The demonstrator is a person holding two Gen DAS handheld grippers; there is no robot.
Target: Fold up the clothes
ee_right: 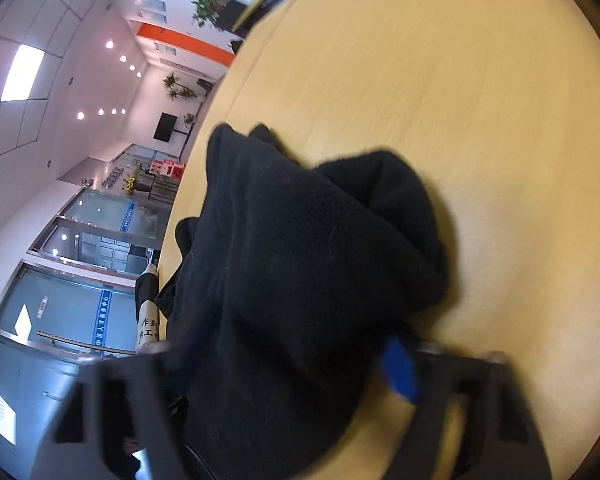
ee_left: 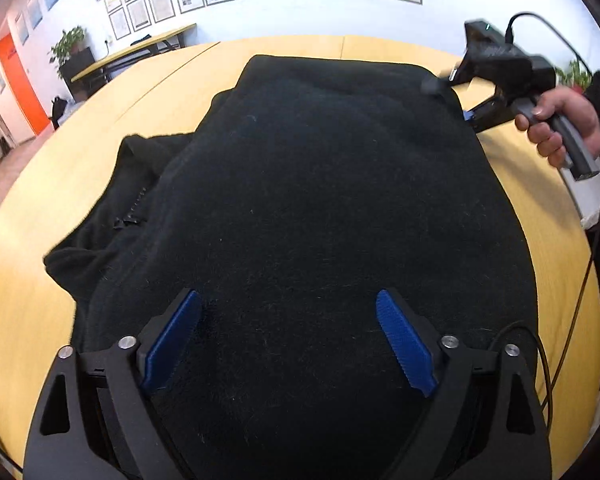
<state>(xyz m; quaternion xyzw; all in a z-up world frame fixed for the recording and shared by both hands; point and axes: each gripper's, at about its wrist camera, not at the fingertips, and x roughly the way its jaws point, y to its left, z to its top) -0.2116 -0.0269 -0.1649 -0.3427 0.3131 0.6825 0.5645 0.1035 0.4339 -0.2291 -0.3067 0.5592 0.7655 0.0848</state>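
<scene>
A black fleece garment point(ee_left: 320, 180) lies spread over the yellow wooden table point(ee_left: 60, 184), with a zipper edge point(ee_left: 134, 216) and a loose flap on its left side. My left gripper point(ee_left: 288, 296) hangs open just above the garment's near part, its blue pads point(ee_left: 404, 344) wide apart with nothing pinched. At the far right corner, a hand point(ee_left: 556, 120) holds my right gripper point(ee_left: 452, 100). In the right wrist view the garment point(ee_right: 300, 240) bunches up between that gripper's point(ee_right: 276, 346) fingers. One blue pad point(ee_right: 398, 368) presses on the cloth's edge; the other is hidden by fabric.
Bare table point(ee_right: 460, 80) stretches beyond and to the right of the garment. A black cable point(ee_left: 580, 280) trails down the right side, past a white object point(ee_left: 588, 196) at the table's edge. Framed papers, plants and another desk stand far behind.
</scene>
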